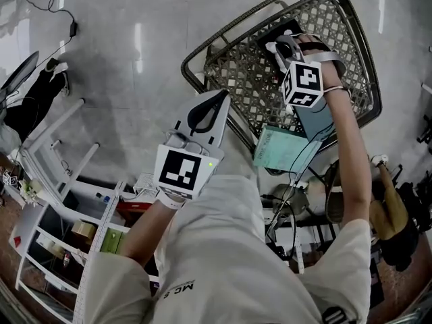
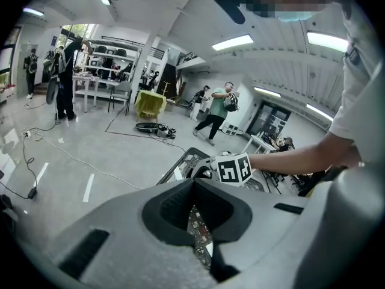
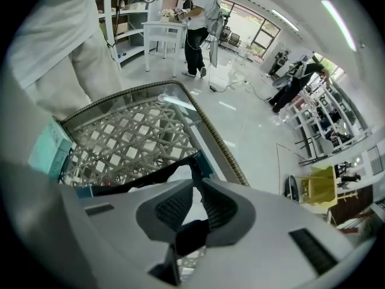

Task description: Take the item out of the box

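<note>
A woven wire basket (image 1: 229,69) stands on the grey floor at the upper right. My right gripper (image 1: 282,44) reaches down into it. In the right gripper view its jaws (image 3: 195,174) stand a narrow gap apart, and the thin edge of a flat black item with a teal corner (image 3: 150,174) runs into the gap at the tips; the pads do not clearly press on it. The black item (image 1: 270,36) lies on the basket's bottom. My left gripper (image 1: 221,94) hovers beside the basket's left rim, tips together, nothing in it (image 2: 194,182).
A teal booklet (image 1: 280,150) lies by the basket's near rim, also seen in the right gripper view (image 3: 48,152). White shelf racks (image 1: 54,154) stand at the left, and a cable (image 1: 50,5) crosses the floor. People (image 2: 216,110) move about in the room beyond.
</note>
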The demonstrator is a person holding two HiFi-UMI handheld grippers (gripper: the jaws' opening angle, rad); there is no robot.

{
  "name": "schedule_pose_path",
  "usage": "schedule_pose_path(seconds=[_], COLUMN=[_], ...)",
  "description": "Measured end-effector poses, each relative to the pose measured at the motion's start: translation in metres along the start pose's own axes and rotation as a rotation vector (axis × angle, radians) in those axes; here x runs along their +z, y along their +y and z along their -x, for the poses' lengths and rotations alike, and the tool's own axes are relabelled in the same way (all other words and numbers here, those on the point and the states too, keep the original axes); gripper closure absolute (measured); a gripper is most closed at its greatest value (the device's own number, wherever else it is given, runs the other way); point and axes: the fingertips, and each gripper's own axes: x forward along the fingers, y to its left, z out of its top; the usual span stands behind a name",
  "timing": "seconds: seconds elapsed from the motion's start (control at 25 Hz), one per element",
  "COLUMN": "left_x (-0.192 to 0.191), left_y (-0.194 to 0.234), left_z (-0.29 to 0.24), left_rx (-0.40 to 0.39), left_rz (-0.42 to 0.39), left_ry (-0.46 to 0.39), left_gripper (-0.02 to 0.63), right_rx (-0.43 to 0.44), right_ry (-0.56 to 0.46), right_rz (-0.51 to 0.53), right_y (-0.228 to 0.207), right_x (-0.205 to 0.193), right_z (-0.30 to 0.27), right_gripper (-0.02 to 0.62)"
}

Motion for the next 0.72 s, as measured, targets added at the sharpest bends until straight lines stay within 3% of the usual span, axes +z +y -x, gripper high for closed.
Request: schedule_pose_path(seconds=[0.08, 0.44, 0.52, 0.72], left_x=[-0.001, -0.002, -0.002, -0.003], left_y=[0.002, 0.013, 0.015, 0.015], left_z=[0.001, 0.005, 0.005, 0.008], left_rx=[0.010, 0.034, 0.033, 0.028], left_rz=[0.022, 0.052, 0.047, 0.031], left_ry=[0.004, 0.006, 0.003, -0.004], left_gripper=[0.581, 0.581, 0.581, 0.581], right_rx=[0.032, 0.147, 0.149, 0.112], right_ry=[0.016, 0.092, 0.099, 0.082], right_rz=[0.015, 0.119, 0.140, 0.130], right_y=[0.002, 0.010, 0.010, 0.007], right_x=[0.000, -0.008, -0.008, -0.006], right_z=[-0.008, -0.030, -0.032, -0.026], right_gripper=[0.532, 0.532, 0.580, 0.581])
